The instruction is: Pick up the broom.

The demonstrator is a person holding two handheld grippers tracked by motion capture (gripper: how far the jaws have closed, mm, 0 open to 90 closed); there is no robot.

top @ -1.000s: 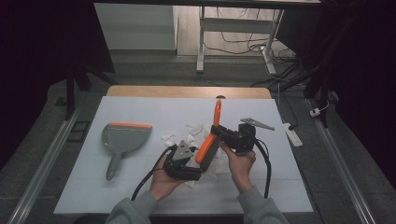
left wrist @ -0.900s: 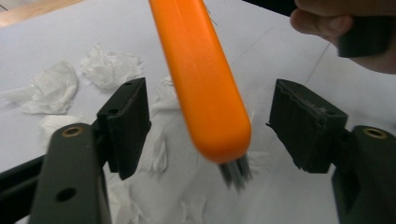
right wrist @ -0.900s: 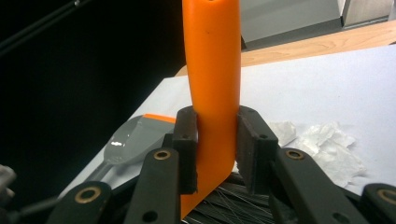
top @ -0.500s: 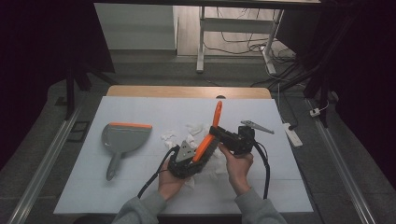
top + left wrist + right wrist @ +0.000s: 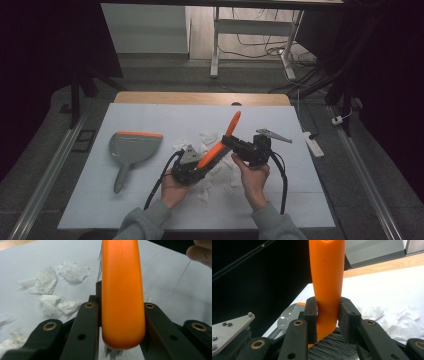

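White sheeting covers the table (image 5: 150,210), with paper scraps (image 5: 207,137) strewn mid-table and a grey dustpan (image 5: 131,150) off to the left. From above, both grippers meet on one orange brush (image 5: 220,145), held slanting over the scraps. Up close, the left gripper (image 5: 120,315) pinches its handle; the right gripper (image 5: 327,315) clamps it just above grey bristles (image 5: 332,350).

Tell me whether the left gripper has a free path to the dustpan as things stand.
Probably not yet: the left gripper is shut on the orange brush, which the right gripper also clamps. The white sheet toward the dustpan looks bare.
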